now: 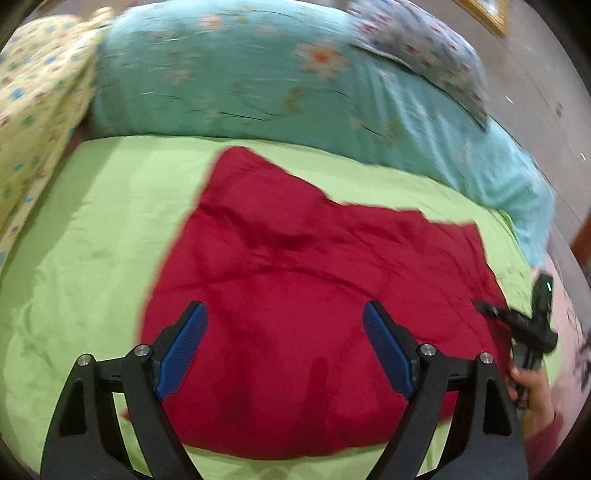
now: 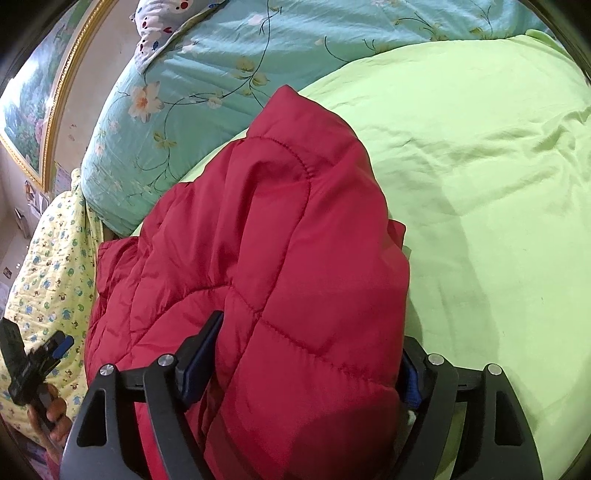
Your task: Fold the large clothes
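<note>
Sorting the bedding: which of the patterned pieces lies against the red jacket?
The teal flowered quilt; the yellow blanket and small pillow lie apart.

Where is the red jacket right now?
The red jacket lies on the light green sheet, just in front of the blue flowered quilt. In the right wrist view its near end sits between the right hand-held gripper's fingers.
</note>
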Tool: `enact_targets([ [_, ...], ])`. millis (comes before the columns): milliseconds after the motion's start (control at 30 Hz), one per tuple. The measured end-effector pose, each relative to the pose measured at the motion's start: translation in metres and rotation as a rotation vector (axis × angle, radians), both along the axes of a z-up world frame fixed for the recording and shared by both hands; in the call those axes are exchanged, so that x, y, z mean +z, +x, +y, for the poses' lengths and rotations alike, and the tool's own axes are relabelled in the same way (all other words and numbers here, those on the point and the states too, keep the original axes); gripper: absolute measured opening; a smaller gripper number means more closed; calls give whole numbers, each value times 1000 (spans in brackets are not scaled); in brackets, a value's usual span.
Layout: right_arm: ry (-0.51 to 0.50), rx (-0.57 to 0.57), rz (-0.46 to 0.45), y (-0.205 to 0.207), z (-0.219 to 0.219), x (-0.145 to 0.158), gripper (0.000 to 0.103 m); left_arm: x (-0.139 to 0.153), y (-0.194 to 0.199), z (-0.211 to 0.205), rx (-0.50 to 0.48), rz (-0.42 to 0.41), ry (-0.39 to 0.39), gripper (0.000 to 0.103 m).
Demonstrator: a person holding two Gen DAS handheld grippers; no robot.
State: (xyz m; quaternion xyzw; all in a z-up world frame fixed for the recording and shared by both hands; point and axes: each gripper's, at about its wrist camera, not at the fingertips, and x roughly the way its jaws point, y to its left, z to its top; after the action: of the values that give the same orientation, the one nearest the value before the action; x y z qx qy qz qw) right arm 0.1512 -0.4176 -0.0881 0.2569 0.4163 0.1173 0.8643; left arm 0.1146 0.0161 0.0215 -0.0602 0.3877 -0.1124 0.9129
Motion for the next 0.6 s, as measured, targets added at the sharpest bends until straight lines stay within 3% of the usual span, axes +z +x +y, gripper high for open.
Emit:
enact_targets([
  [167, 15, -11, -11, -2, -2, 2, 80, -8, -7, -41, -98, 19, 49, 87],
  [367, -3, -47, -39, -8, -3, 11, 83, -12, -12, -57, -134, 23, 88, 87],
  [600, -161, -118, -137, -27, 9, 44, 83, -47, 7, -53, -96, 107, 117, 87],
])
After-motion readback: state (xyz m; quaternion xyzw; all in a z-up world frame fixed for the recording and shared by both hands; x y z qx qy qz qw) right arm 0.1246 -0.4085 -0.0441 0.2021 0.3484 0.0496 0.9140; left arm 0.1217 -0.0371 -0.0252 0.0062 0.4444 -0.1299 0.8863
